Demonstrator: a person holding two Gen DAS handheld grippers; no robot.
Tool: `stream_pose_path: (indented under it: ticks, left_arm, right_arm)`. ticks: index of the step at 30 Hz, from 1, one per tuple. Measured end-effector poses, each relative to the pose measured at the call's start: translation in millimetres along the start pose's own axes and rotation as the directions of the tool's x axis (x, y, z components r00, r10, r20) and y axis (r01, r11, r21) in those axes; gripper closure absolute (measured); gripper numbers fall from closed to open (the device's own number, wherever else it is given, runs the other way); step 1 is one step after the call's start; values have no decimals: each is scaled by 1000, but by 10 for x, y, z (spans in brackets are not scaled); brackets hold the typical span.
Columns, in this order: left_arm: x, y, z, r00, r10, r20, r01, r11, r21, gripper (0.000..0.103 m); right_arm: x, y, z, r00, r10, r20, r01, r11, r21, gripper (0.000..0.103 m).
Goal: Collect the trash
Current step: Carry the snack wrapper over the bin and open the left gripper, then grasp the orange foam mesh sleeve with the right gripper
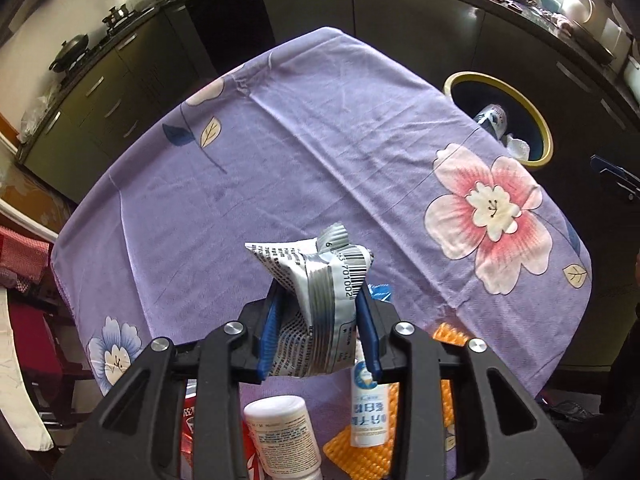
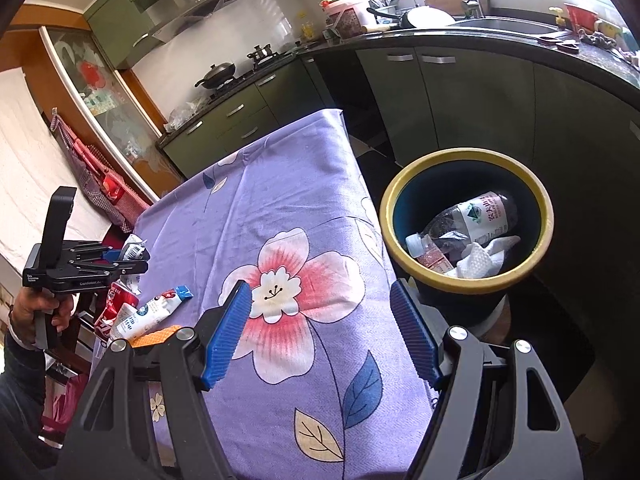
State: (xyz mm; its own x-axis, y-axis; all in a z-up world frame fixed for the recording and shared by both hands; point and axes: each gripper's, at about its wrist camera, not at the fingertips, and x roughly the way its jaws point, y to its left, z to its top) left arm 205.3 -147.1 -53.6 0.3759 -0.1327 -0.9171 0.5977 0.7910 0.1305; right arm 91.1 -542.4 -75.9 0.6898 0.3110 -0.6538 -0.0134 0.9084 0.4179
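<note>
1. Right now my left gripper (image 1: 318, 312) is clamped on a crumpled silver wrapper (image 1: 316, 296), its two blue pads pressed into the wrapper's sides, holding it up above the purple flowered tablecloth (image 1: 304, 152).
2. Judging by its creases, the wrapper is thin foil-like film: very light, soft, and a bit slick. It collapses instead of resisting, so I grip across the bunched middle where the layers stack up, not a loose corner that could slide out.
3. My right gripper (image 2: 320, 332) is wide open and holds nothing; it hangs over the cloth's pink flower, near the bin.
4. The yellow-rimmed bin (image 2: 466, 156) stands off the table's far right edge, already holding a plastic bottle (image 2: 476, 216) and a white tissue (image 2: 480, 258).
5. More trash lies below my left gripper: a white pill bottle (image 1: 280, 436), a white tube (image 1: 370, 412), a red packet (image 1: 188, 424) and an orange textured piece (image 1: 360, 456). The bottle looks rigid and rounded, so I would take it across its body; the tube looks soft, so mid-length.
</note>
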Motion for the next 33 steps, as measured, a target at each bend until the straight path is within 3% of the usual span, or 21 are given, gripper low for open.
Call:
stream_pose_path:
  ticks: [5,9,17,21,24,28,33]
  left_arm:
    - [-25,-429,356,999,-35,33,31,995,95,70]
    - [35,-893,752,995,-89,39,80,980,184,70]
    - [450,-2033,1585,970,-245,-3,232,917,324,70]
    - [782,-2509,1923,963,-268,-22,258,899,355,68]
    - [1030,-2682,2121,961,-273,-34,269,906,327,67]
    - [1242,-2734,2272,963,-269,-29,267,924,273,38]
    - [1038,-2556,2166,961,-274,24,261,935,240,34]
  right_arm:
    - [-148,-245,-51,999,-29,29,27,998,53,32]
    - [-295,-453,-85,992,-105,64,100,991,85,32]
    - [-566,-988,-186,976,-191,107,166,964,206,32]
    - [-669,-1219,-243,972,-210,109,176,949,261,32]
    - [-749,-1346,-287,969,-221,112,181,940,288,32]
    - [-847,-1448,-319,965,-229,125,181,932,314,31]
    - [-870,-1417,-333,965,-229,129,181,935,303,31]
